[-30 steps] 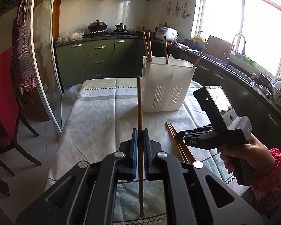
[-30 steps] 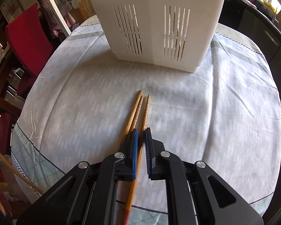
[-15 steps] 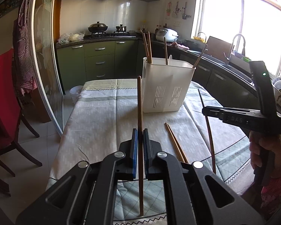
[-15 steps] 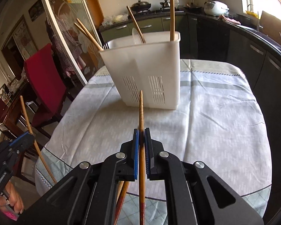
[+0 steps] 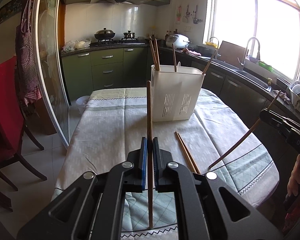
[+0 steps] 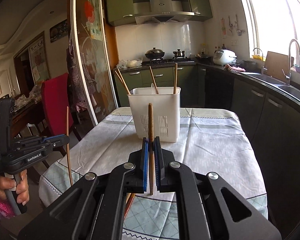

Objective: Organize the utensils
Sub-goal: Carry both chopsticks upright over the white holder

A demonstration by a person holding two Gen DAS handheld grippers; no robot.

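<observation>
- Left tool (image 5: 148,148) pinches one upright chopstick (image 5: 149,120); right tool (image 6: 151,150) pinches another (image 6: 150,124).
- Two chopsticks (image 5: 187,154) lie on the tabletop (image 5: 110,124); four stand in the white holder (image 5: 177,94).
- Tabletop cloth-covered, in a green kitchen.

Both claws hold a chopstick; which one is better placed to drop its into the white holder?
Probably right: right claw and its chopstick line up with the holder.

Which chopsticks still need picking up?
Find the white caddy on the tablecloth. In front of it, a pair of chopsticks lies flat side by side. The others stand in the caddy or are clamped in jaws.
</observation>
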